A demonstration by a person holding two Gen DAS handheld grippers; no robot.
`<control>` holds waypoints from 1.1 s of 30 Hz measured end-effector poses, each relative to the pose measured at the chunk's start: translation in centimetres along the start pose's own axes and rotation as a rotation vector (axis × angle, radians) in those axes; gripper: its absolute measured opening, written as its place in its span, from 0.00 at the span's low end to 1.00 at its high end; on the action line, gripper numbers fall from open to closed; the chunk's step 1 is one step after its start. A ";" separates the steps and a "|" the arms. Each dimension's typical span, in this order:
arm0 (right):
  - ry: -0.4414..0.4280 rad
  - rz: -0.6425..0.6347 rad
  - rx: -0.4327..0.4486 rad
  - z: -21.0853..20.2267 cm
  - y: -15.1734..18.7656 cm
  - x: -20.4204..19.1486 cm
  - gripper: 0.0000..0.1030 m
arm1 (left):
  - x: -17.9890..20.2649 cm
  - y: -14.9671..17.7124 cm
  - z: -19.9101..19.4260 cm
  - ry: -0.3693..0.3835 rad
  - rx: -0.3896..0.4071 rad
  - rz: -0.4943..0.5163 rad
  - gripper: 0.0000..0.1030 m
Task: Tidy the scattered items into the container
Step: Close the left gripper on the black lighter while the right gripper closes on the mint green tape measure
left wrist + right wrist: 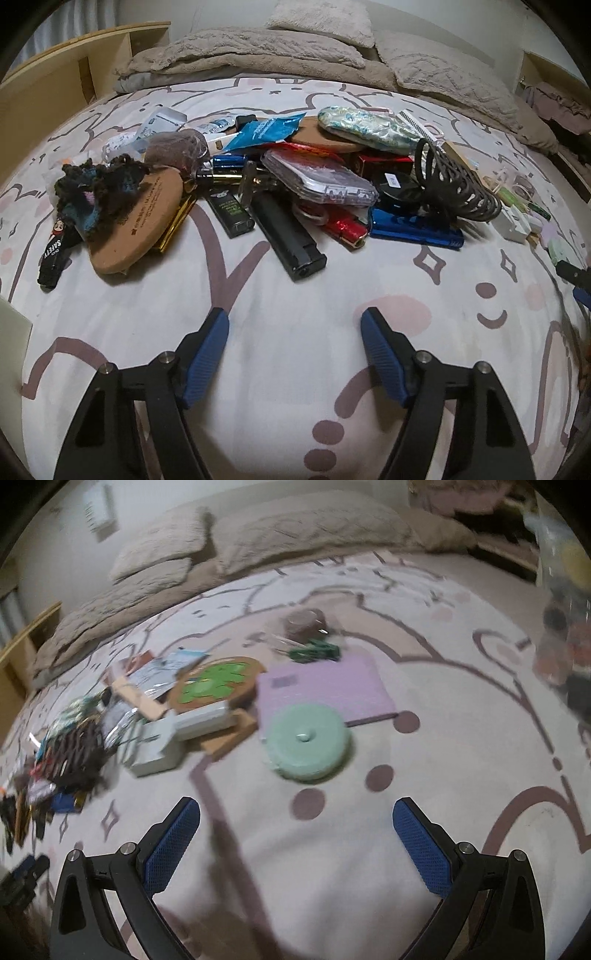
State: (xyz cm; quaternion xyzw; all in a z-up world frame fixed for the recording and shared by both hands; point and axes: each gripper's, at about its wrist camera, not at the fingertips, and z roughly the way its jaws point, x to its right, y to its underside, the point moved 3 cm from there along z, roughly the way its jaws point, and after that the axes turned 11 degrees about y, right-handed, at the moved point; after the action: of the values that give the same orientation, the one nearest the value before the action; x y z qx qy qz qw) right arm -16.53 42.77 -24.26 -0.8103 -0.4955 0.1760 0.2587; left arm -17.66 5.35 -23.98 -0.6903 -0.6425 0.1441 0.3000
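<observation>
A heap of small items lies on the patterned bedsheet [295, 369]. In the left wrist view it holds a black lighter [286, 236], a clear phone case [317, 177], a cork coaster [136, 225], a dark knitted piece [99, 188], a blue box [417, 229] and a black coiled band [458, 184]. My left gripper [294, 328] is open and empty, short of the black lighter. In the blurred right wrist view my right gripper [295, 819] is open and empty, short of a mint round disc [306, 742] beside a lilac flat pad [325, 686] and a green-topped coaster [218, 683].
Beige blankets and pillows [258, 55] lie along the far edge of the bed. A wooden shelf [55, 81] stands at the left. A clear bag with items [565, 602] hangs at the right edge of the right wrist view. A pale object's edge [13, 332] shows at the left.
</observation>
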 end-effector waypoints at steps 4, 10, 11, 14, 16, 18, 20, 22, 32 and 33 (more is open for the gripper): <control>0.030 -0.008 -0.002 1.0 -0.7 0.0 1.00 | 0.2 -0.1 0.5 0.006 -0.017 0.009 0.83; 0.109 -0.060 -0.014 2.2 -1.0 -0.8 1.00 | 0.2 -0.4 1.1 0.021 -0.012 -0.002 0.89; 0.117 -0.060 -0.013 2.4 -1.1 -0.8 1.00 | 0.2 -0.4 1.1 0.023 -0.009 -0.004 0.89; 0.161 -0.084 -0.008 2.8 -1.3 -1.3 1.00 | 0.1 -0.6 1.2 0.027 -0.001 -0.009 0.89; 0.174 -0.091 -0.006 3.1 -1.5 -1.5 1.00 | 0.0 -0.7 1.4 0.033 0.001 -0.014 0.89; 0.169 -0.086 -0.005 3.3 -1.7 -1.4 1.00 | -0.1 -0.9 1.5 0.041 0.004 -0.022 0.89; 0.160 -0.078 -0.005 3.3 -1.7 -1.2 1.00 | -0.3 -1.2 1.5 0.047 0.013 -0.031 0.89; 0.152 -0.070 -0.003 3.2 -1.7 -1.1 1.00 | -0.4 -1.4 1.5 0.056 0.020 -0.042 0.86; 0.136 -0.057 0.007 3.2 -1.5 -1.1 1.00 | -2.3 -3.1 1.7 0.079 0.064 -0.136 0.57; 0.144 -0.060 0.016 3.0 -1.5 -1.2 1.00 | -2.5 -3.2 1.7 0.080 0.070 -0.142 0.53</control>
State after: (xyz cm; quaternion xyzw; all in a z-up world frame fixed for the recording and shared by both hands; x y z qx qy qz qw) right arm -19.78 42.99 -25.78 -0.8036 -0.4981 0.1135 0.3055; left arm -21.50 3.33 -23.86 -0.6371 -0.6720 0.1169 0.3590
